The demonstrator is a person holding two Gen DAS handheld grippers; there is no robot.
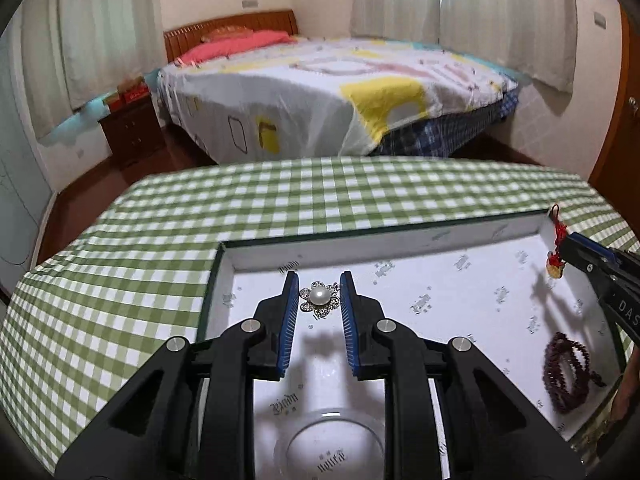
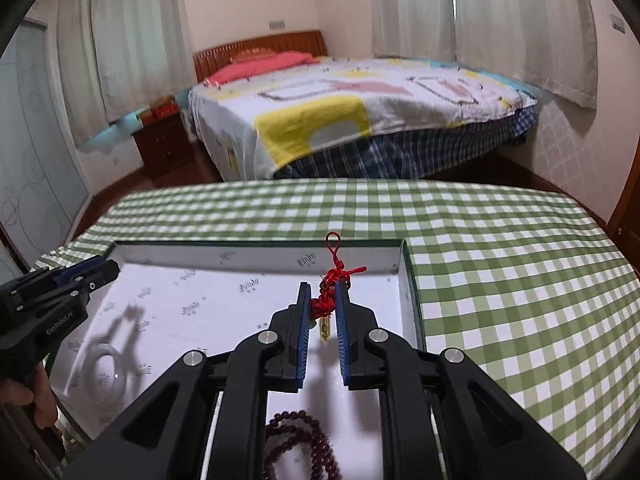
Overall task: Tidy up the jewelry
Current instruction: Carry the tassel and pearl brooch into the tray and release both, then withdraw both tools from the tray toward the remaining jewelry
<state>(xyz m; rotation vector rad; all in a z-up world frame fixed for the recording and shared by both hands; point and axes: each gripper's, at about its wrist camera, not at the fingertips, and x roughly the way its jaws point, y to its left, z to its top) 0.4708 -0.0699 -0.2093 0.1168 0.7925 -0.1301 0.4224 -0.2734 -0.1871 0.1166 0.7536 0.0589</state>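
Note:
A white shallow box (image 1: 256, 262) with dark rim sits on the green checked table. In the left wrist view my left gripper (image 1: 319, 280) is open, its fingers either side of a pearl flower brooch (image 1: 320, 299) lying in the box. In the right wrist view my right gripper (image 2: 323, 290) is shut on a red knotted charm (image 2: 334, 284) with a gold pendant (image 2: 324, 328), held above the box's right end (image 2: 408, 276). The charm also shows in the left wrist view (image 1: 557, 258). A dark red bead bracelet (image 1: 568, 372) lies in the box, also seen in the right wrist view (image 2: 300, 440).
A clear glass bangle (image 1: 334, 440) lies in the box near the front, also in the right wrist view (image 2: 102, 372). The green checked tablecloth (image 2: 500, 260) surrounds the box. A bed (image 1: 320, 92) and a nightstand (image 1: 132, 128) stand beyond the table.

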